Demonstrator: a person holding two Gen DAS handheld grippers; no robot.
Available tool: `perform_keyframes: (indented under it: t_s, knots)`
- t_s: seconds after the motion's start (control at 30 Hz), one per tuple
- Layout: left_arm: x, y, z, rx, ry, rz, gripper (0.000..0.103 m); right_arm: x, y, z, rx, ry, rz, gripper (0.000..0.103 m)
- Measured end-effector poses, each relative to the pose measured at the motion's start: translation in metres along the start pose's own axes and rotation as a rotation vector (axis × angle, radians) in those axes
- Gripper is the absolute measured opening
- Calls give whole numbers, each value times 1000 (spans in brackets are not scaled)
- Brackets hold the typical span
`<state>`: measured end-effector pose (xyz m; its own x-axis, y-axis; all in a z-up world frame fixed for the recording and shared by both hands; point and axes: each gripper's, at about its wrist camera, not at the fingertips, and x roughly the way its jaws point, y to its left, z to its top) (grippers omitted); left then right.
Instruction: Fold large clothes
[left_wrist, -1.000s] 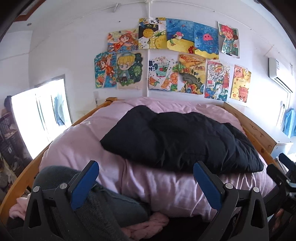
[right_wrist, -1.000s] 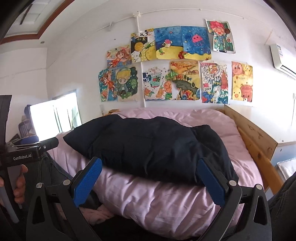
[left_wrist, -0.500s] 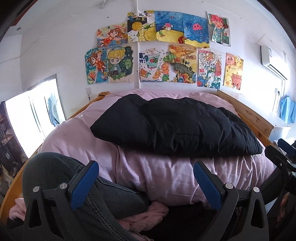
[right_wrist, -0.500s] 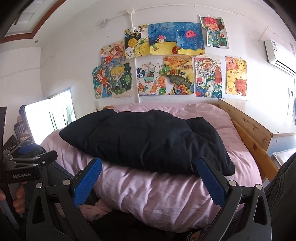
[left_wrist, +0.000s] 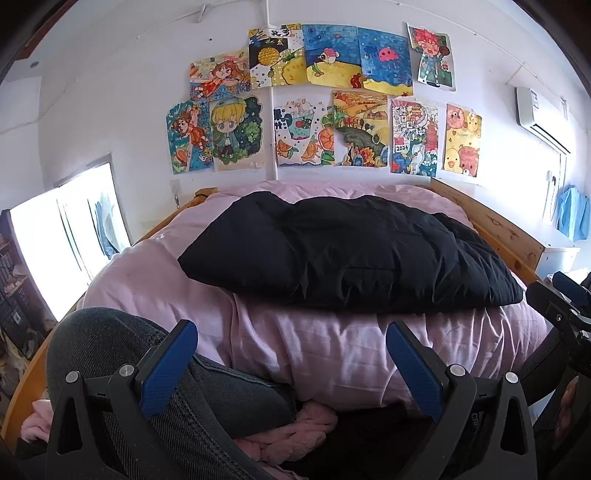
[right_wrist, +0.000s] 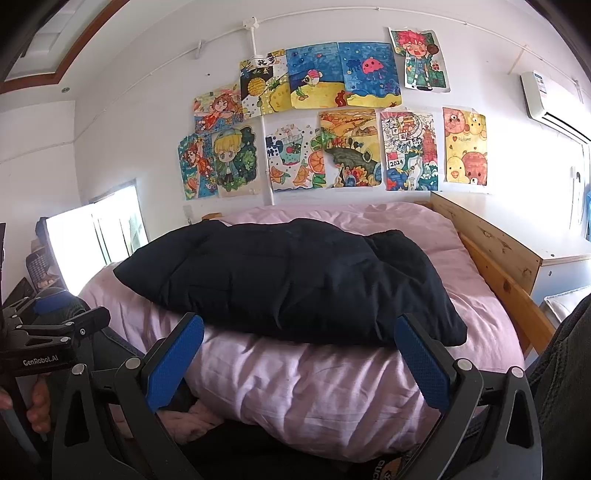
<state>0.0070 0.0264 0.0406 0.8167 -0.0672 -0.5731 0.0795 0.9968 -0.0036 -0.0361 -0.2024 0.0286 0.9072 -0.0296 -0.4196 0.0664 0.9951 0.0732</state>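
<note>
A black padded coat (left_wrist: 354, 254) lies folded into a thick bundle on top of a pink duvet (left_wrist: 332, 350) on the bed; it also shows in the right wrist view (right_wrist: 295, 280). My left gripper (left_wrist: 291, 369) is open and empty, held back from the bed's near edge, below the coat. My right gripper (right_wrist: 299, 365) is open and empty, also short of the coat's near edge. Neither gripper touches the coat.
The bed has a wooden frame (left_wrist: 498, 229) along the right side. A grey-trousered knee (left_wrist: 122, 354) sits at the lower left. The other gripper's body (right_wrist: 44, 350) shows at the left of the right view. Drawings (left_wrist: 325, 107) cover the wall; a window (left_wrist: 66, 236) is left.
Both grippers have drawn back and tilted slightly, so the coat sits a little higher and further in each view. The coat itself has not moved. Both stay open.
</note>
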Motion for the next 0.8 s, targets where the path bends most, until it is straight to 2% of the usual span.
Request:
perform_keyframes:
  t_s: [0.8]
  knots:
    - [1, 9, 0, 8, -9, -8, 103, 2, 1, -1, 1, -3, 7, 102]
